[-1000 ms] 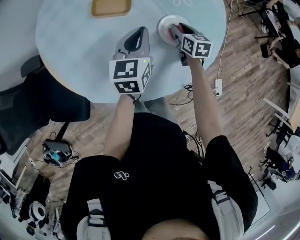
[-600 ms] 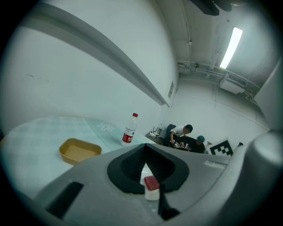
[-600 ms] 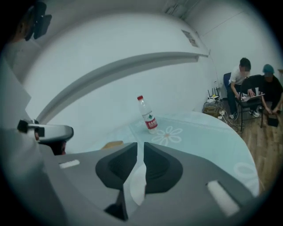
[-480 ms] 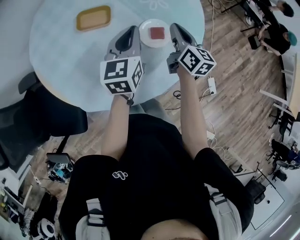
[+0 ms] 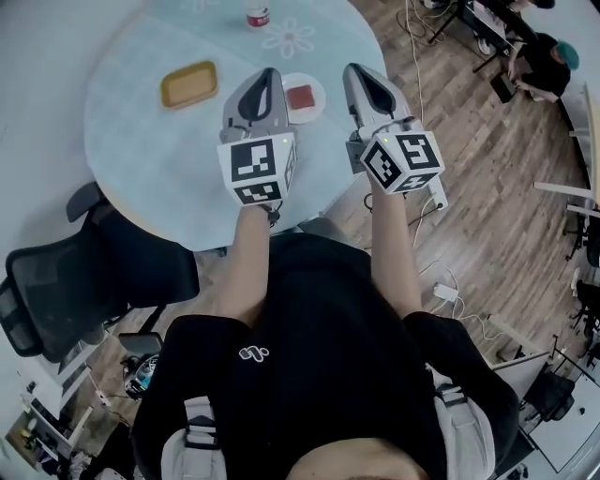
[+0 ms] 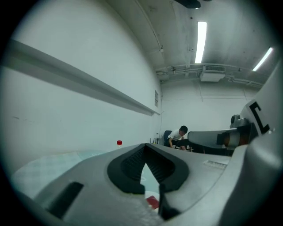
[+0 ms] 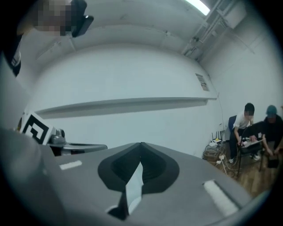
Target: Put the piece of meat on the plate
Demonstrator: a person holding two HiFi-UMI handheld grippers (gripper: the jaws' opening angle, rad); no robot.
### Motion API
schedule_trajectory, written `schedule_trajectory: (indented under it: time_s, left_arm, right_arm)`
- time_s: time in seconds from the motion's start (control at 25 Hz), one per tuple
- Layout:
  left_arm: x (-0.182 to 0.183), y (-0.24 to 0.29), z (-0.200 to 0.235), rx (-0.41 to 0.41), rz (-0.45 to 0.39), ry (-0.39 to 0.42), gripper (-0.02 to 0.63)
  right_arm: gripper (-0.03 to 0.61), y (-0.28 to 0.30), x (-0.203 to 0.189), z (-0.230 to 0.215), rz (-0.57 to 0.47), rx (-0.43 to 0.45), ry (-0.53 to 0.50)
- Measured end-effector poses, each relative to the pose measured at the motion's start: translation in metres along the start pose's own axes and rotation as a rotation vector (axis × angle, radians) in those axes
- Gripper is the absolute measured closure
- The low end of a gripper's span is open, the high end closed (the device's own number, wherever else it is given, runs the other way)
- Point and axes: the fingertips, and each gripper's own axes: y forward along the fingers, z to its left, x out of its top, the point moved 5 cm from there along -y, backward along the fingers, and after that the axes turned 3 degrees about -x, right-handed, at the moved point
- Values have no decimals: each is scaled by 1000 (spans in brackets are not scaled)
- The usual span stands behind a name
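Observation:
A red piece of meat (image 5: 301, 97) lies on the white plate (image 5: 320, 87) near the round table's right edge. My left gripper (image 5: 267, 74) hangs just left of the plate, high above the table, its jaws shut and empty. My right gripper (image 5: 354, 71) floats to the right of the plate, past the table's edge, also shut with nothing in it. In the left gripper view the left gripper (image 6: 145, 148) points level, and a bit of the meat (image 6: 152, 202) shows under its jaws. The right gripper view shows the right gripper (image 7: 141, 145) facing a bare wall.
A yellow tray (image 5: 188, 84) lies on the pale blue table (image 5: 141, 141), left of the plate. A red-capped bottle (image 5: 255, 14) stands at the far edge. A black office chair (image 5: 56, 281) is at the left. People sit at desks at the far right (image 5: 539, 56).
Both grippers have risen off the table and drawn back. The right gripper has left the plate, where the meat now lies uncovered, and its jaws have shut.

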Motion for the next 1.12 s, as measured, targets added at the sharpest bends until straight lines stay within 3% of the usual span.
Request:
schedule_trajectory:
  time_s: [0.32, 1.12]
  left_arm:
    - [17, -18, 6, 60, -20, 44, 617]
    - [17, -24, -2, 62, -25, 44, 617]
  right_arm:
    - [569, -6, 9, -4, 16, -10, -64]
    - [569, -11, 15, -10, 3, 1, -89]
